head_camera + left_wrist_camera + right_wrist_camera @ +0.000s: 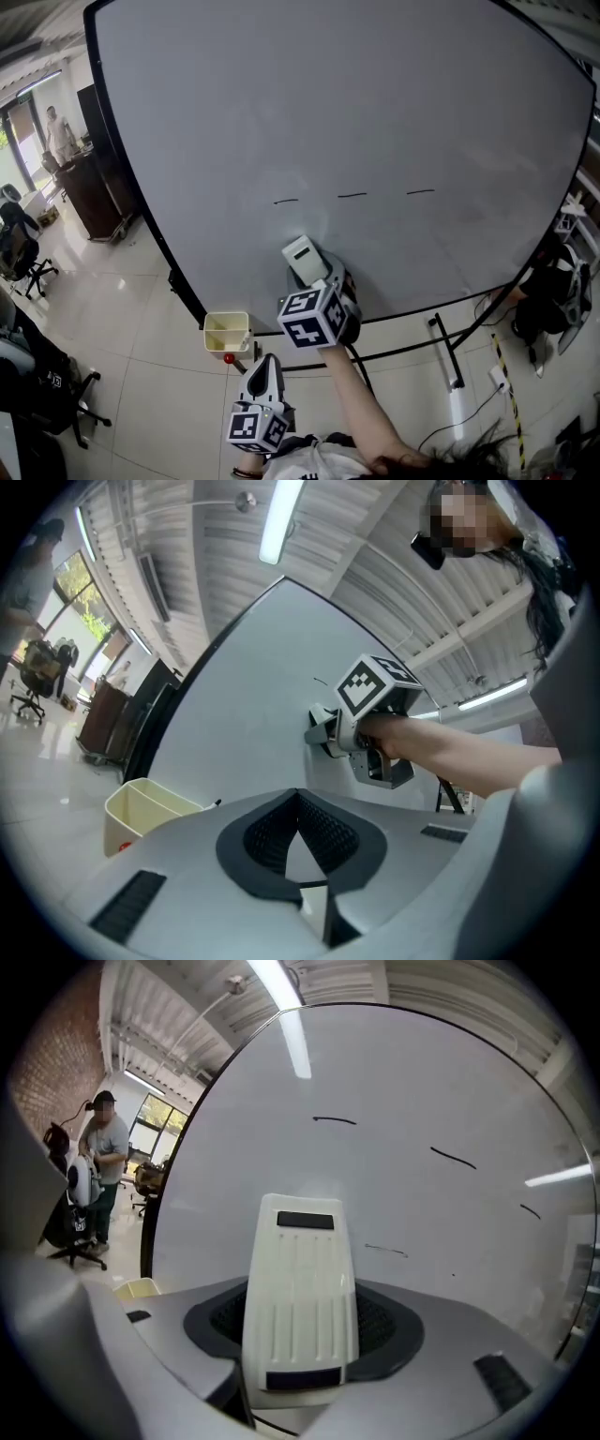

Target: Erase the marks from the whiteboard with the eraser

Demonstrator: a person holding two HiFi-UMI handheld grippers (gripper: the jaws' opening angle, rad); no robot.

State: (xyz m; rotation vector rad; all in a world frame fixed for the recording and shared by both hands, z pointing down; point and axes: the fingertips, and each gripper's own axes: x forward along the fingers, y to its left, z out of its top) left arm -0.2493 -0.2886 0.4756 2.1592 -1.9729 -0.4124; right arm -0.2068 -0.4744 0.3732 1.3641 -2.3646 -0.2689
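The whiteboard (356, 112) fills the head view and carries three short dark dashes in a row: left (286, 200), middle (352, 195), right (421, 191). My right gripper (315, 274) is shut on the white eraser (305, 257), held near the board a little below the left dash. In the right gripper view the eraser (300, 1297) stands upright between the jaws of the right gripper (300, 1335), with the dashes (335, 1119) above it on the board. My left gripper (265, 362) hangs lower, off the board. Its jaws (298, 801) are shut on nothing.
A small yellow bin (227, 330) hangs at the board's lower edge beside my left gripper. Black stand legs (441, 339) and floor cables (487, 394) lie at lower right. A dark cabinet (91, 192), office chairs (23, 251) and a standing person (60, 133) are at far left.
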